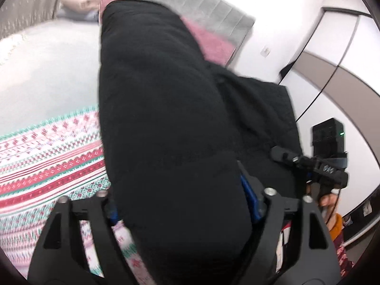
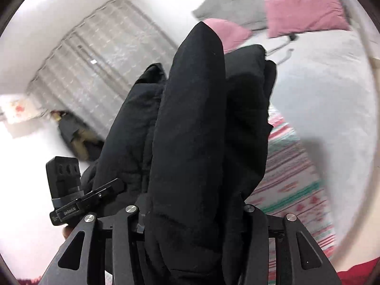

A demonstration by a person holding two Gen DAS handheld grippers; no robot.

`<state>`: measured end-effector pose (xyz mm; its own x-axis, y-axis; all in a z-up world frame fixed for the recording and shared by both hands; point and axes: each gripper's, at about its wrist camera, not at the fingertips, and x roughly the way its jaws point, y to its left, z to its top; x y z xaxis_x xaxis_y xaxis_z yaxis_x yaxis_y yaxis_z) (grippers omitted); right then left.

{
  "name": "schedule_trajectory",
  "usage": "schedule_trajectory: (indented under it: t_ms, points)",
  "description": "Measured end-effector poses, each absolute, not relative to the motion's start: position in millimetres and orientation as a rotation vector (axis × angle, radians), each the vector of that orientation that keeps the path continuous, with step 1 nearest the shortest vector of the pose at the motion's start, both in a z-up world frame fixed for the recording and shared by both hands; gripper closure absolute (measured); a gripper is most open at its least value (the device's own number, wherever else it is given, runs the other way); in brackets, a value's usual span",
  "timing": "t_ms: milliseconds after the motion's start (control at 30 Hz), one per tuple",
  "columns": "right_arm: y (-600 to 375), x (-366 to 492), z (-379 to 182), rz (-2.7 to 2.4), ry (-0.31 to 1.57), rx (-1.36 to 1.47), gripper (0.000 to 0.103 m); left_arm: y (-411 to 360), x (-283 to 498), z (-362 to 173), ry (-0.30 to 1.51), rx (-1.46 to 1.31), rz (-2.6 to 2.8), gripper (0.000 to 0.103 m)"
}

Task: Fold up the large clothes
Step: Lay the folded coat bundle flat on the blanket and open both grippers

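The bulky black padded coat [image 1: 166, 123] hangs between the left gripper's [image 1: 182, 204] fingers, above the striped patterned knit blanket [image 1: 47, 156] spread on the pale grey bed [image 1: 47, 71]. In the right wrist view it also fills the right gripper [image 2: 192, 211]. Two pink pillows [image 2: 306, 11] lie beyond it at the grey padded headboard [image 1: 213, 7].

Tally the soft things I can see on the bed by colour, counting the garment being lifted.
Black: 1, the padded black garment, held by both grippers
Pink: 2, the pink pillows
Grey: 1, the grey bedspread
Red, green and white pattern: 1, the patterned blanket
Total: 5
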<state>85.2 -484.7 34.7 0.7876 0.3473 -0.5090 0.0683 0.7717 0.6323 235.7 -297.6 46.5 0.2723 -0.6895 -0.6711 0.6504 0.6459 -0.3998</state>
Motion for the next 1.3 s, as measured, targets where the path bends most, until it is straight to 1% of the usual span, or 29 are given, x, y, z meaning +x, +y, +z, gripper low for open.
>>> schedule_trajectory:
  t_ms: [33, 67, 100, 167, 200, 233, 300, 400, 467, 533, 600, 667, 767, 833, 933, 967, 1000, 1067, 1100, 1200, 1300]
  points:
    - [-494.7, 90.3, 24.3, 0.106, 0.685, 0.696, 0.049, -302.4, 246.1, 32.9, 0.973, -0.015, -0.873, 0.017]
    - [-506.9, 94.5, 9.5, 0.048, 0.726, 0.718, 0.044, -307.5, 259.7, 11.3, 1.046, 0.024, -0.813, 0.017]
    - [-516.4, 98.0, -4.4, 0.008, 0.766, 0.744, 0.043, -309.1, 268.7, -7.8, 1.091, 0.071, -0.724, 0.017]
    - [-534.3, 100.0, -32.3, -0.081, 0.846, 0.791, 0.043, -303.0, 271.6, -14.5, 1.028, 0.065, -0.674, 0.017]
    - [-541.1, 96.4, -41.7, -0.132, 0.857, 0.791, 0.043, -297.2, 270.5, -10.2, 0.998, 0.027, -0.695, 0.017]
    - [-544.4, 90.9, -44.9, -0.121, 0.829, 0.798, 0.043, -294.4, 268.3, -5.7, 0.984, 0.014, -0.69, 0.017]
    - [-544.4, 81.1, -40.6, -0.121, 0.795, 0.78, 0.043, -293.4, 257.2, 8.3, 0.929, 0.022, -0.701, 0.018]
    - [-528.9, 71.5, -17.1, -0.151, 0.751, 0.658, 0.043, -302.4, 221.8, 36.4, 0.809, 0.061, -0.787, 0.018]
    - [-504.6, 67.7, -0.1, -0.142, 0.72, 0.582, 0.043, -309.2, 195.1, 43.2, 0.772, 0.101, -0.851, 0.018]
    - [-473.4, 67.1, 9.8, -0.138, 0.696, 0.494, 0.043, -311.3, 175.9, 35.7, 0.771, 0.151, -0.879, 0.018]
    - [-446.2, 65.6, 5.9, -0.12, 0.709, 0.432, 0.042, -318.7, 163.5, 14.7, 0.808, 0.198, -0.89, 0.019]
    - [-428.5, 64.7, -13.5, -0.145, 0.764, 0.362, 0.042, -324.4, 155.2, -6.2, 0.778, 0.267, -0.867, 0.02]
    - [-424.9, 71.0, -47.0, -0.21, 0.83, 0.296, 0.042, -340.0, 140.5, -29.7, 0.73, 0.451, -0.814, 0.02]
    - [-416.5, 73.4, -51.3, -0.249, 0.835, 0.245, 0.042, -344.8, 137.2, -20.7, 0.728, 0.478, -0.785, 0.02]
    - [-401.4, 70.2, -38.7, -0.299, 0.845, 0.211, 0.041, -335.2, 140.8, -2.4, 0.749, 0.393, -0.752, 0.019]
    - [-397.3, 65.0, -29.6, -0.309, 0.842, 0.22, 0.038, -329.1, 139.2, 4.7, 0.756, 0.358, -0.727, 0.016]
    - [-394.7, 61.7, -26.0, -0.318, 0.836, 0.232, 0.031, -324.8, 138.5, 8.1, 0.766, 0.336, -0.702, 0.012]
    - [-386.0, 47.8, -16.7, -0.351, 0.832, 0.263, 0.022, -311.3, 136.7, 11.5, 0.816, 0.29, -0.632, 0.006]
    - [-382.7, 42.3, -14.4, -0.364, 0.833, 0.273, 0.02, -302.8, 135.2, 12.3, 0.856, 0.269, -0.583, 0.005]
    - [-365.9, 27.3, -7.4, -0.392, 0.867, 0.296, 0.011, -286.5, 130.0, 5.5, 0.949, 0.235, -0.491, 0.005]
    - [-352.0, 17.2, -10.0, -0.433, 0.9, 0.306, 0.008, -273.5, 121.3, 0.2, 1.004, 0.239, -0.412, 0.005]
